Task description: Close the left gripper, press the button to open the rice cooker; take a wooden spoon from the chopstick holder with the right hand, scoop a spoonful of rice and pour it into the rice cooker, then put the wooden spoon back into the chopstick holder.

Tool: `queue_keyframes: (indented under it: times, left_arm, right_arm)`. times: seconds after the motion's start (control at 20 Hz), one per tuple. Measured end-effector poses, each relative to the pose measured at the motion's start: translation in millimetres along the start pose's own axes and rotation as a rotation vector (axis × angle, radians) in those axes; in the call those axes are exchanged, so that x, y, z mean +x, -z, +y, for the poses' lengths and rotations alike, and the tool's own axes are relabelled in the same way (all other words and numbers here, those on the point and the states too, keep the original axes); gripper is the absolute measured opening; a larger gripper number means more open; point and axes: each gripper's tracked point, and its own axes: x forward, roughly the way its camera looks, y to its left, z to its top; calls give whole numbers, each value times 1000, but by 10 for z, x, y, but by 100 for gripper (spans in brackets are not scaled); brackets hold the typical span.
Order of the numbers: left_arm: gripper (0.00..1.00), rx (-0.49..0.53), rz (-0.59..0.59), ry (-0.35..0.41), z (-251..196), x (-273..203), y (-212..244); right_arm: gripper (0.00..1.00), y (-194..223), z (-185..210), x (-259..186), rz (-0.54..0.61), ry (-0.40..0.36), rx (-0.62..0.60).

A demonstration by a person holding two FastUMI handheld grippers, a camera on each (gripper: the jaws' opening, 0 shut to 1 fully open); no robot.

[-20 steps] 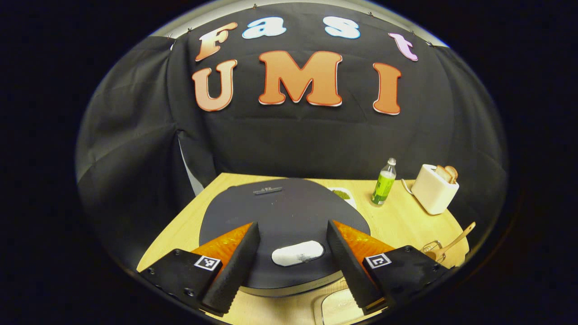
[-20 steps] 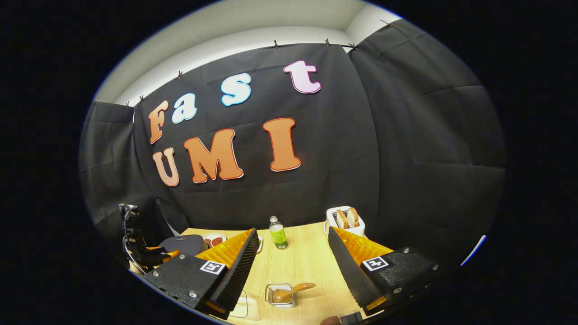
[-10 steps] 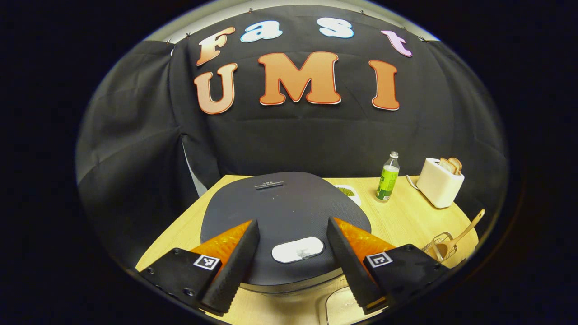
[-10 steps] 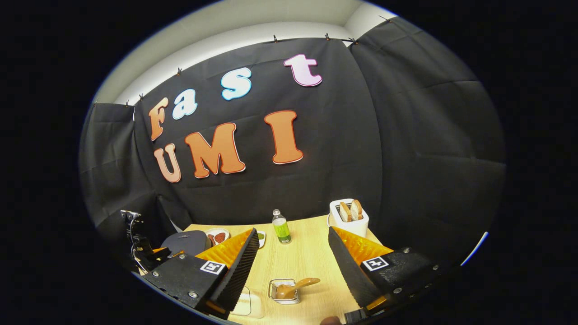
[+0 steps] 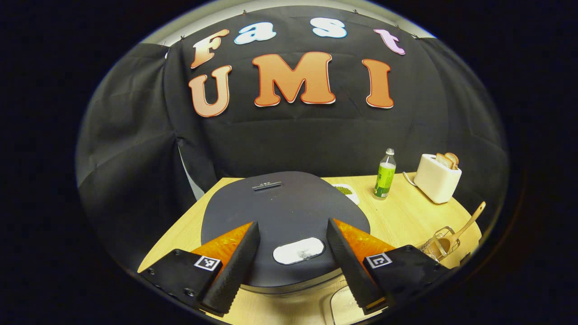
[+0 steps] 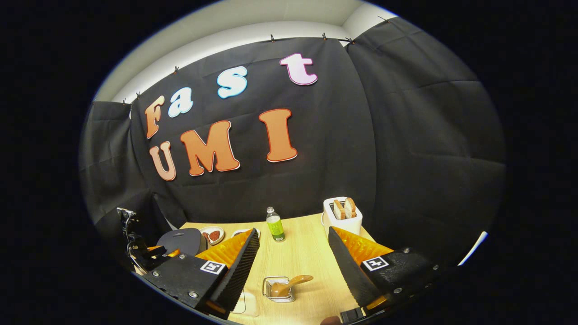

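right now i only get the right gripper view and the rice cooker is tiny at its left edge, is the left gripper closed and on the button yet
Observer: No. In the left gripper view the left gripper is open, with its fingers spread to either side of the white oval button on the rice cooker.
Operator: is the lid up at all
Observer: No, the lid lies flat and shut. The button sits near its front edge.
Operator: whats in the dish behind the cooker
Observer: The small white dish holds something green. It stands by the cooker's far right side, to the left of the green bottle.
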Motion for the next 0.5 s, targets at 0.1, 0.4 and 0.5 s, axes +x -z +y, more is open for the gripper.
queue_keyframes:
  times: [0.1, 0.4, 0.5]
  left_arm:
    - [97, -19, 48, 12, 1, -19, -12]
    - [100, -52, 17, 42, 101, -379, -474]
    - [100, -55, -41, 41, 181, -539, -795]
  right_arm:
    - [94, -22, -57, -14, -8, 15, -8]
    - [94, -119, -140, -34, -24, 39, -19]
    - [94, -201, -119, -66, -42, 36, -26]
